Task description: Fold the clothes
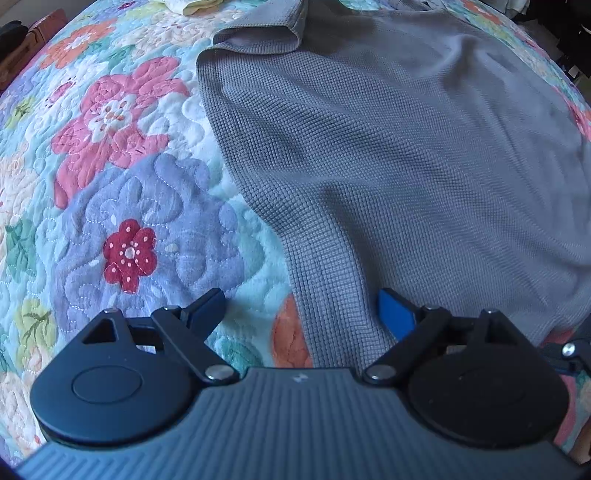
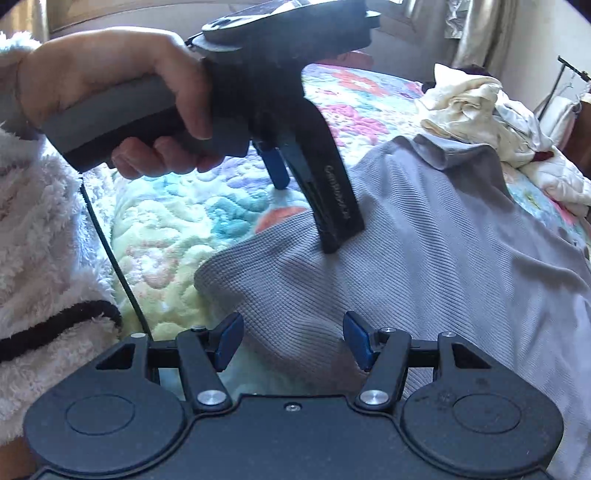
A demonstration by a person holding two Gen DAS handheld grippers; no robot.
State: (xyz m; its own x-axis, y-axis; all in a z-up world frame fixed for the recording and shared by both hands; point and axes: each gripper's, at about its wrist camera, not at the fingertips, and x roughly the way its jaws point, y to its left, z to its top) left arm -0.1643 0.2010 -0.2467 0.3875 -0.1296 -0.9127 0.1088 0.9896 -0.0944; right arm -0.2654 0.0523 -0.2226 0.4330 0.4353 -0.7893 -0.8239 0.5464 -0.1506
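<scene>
A grey waffle-knit shirt (image 1: pixel 388 147) lies spread flat on a floral quilt (image 1: pixel 129 221), one short sleeve (image 1: pixel 258 33) folded at the far end. My left gripper (image 1: pixel 301 310) points down with its jaws wide open, straddling the shirt's near left edge; nothing is pinched. In the right wrist view the same shirt (image 2: pixel 443 258) runs away to the right, and the left gripper (image 2: pixel 308 206) stands over its hem, one finger on the cloth. My right gripper (image 2: pixel 291 332) hangs open over the shirt's near corner, the cloth lying between its blue pads without being clamped.
A person's hand (image 2: pixel 147 92) in a fluffy white sleeve (image 2: pixel 37 240) holds the left gripper's handle. A heap of cream clothes (image 2: pixel 498 110) sits at the quilt's far right. The quilt (image 2: pixel 177 229) shows bare to the left of the shirt. A curtain hangs behind.
</scene>
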